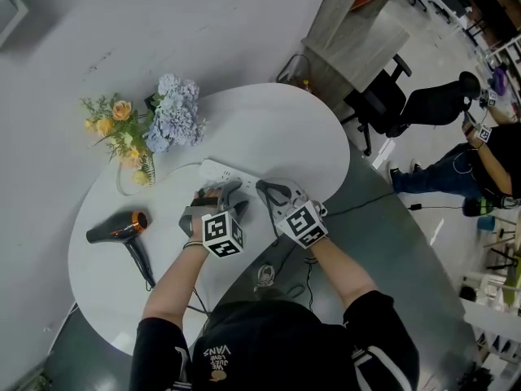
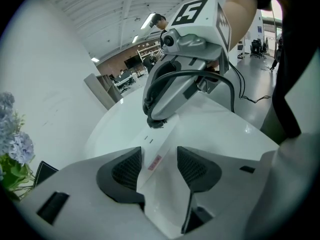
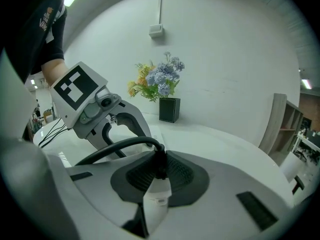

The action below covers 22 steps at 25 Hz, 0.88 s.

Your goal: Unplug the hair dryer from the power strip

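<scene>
A white power strip (image 1: 218, 170) lies on the round white table (image 1: 301, 137). My left gripper (image 1: 213, 195) straddles the strip (image 2: 162, 144), its wide-set pads (image 2: 122, 171) closed against the strip's sides. My right gripper (image 1: 273, 192) is shut on the black plug (image 3: 160, 165), which stands in the strip. The plug's black cable (image 3: 115, 146) arcs off to the left. In the left gripper view the right gripper (image 2: 156, 121) sits on the plug at the strip's far part. The black and orange hair dryer (image 1: 120, 230) lies at the table's left.
Flowers in a dark vase (image 1: 151, 125) stand behind the strip by the wall. Cables (image 1: 269, 275) trail off the table's near edge. A black office chair (image 1: 391, 104) and a seated person (image 1: 480, 161) are off to the right.
</scene>
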{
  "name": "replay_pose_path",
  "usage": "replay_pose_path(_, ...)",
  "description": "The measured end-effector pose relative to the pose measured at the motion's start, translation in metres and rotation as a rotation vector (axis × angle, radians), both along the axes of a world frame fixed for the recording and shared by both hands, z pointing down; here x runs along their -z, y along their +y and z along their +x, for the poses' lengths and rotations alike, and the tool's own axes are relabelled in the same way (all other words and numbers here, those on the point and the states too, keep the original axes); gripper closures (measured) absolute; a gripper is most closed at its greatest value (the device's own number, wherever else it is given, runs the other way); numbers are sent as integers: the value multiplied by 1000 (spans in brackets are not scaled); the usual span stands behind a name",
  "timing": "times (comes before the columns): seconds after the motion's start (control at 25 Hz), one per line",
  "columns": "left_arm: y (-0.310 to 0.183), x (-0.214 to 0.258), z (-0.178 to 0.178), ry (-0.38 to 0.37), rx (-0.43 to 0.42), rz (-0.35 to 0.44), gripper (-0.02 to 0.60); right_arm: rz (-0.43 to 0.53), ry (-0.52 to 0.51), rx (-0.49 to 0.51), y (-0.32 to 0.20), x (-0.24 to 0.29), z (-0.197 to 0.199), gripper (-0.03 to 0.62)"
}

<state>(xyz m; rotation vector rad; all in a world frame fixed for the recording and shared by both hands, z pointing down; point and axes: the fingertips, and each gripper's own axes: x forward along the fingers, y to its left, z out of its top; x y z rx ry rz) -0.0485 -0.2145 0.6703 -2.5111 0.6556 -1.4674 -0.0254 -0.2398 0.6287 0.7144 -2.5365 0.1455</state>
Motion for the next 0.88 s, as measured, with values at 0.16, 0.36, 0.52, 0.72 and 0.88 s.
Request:
replay_pose_path(0.16, -1, -1, -1, -9, 2, 0, 356, -31, -24, -21, -2, 1, 0, 522)
replay_pose_path(0.36, 0, 0, -1, -12, 7, -2, 356, -34, -22, -22, 1, 2, 1, 522)
replay_pose_path(0.52, 0, -1, -1, -28, -2, 2, 356, -30, -24, -22, 2, 3, 1, 522)
replay_pose_path(0.72, 1, -1, 0, -35, -7, -2, 356, -19, -61, -43, 0, 14, 4, 523)
replay_pose_path(0.88, 0, -2, -2, -38, -3, -2, 356, -9, -57, -46, -5, 20, 7, 523)
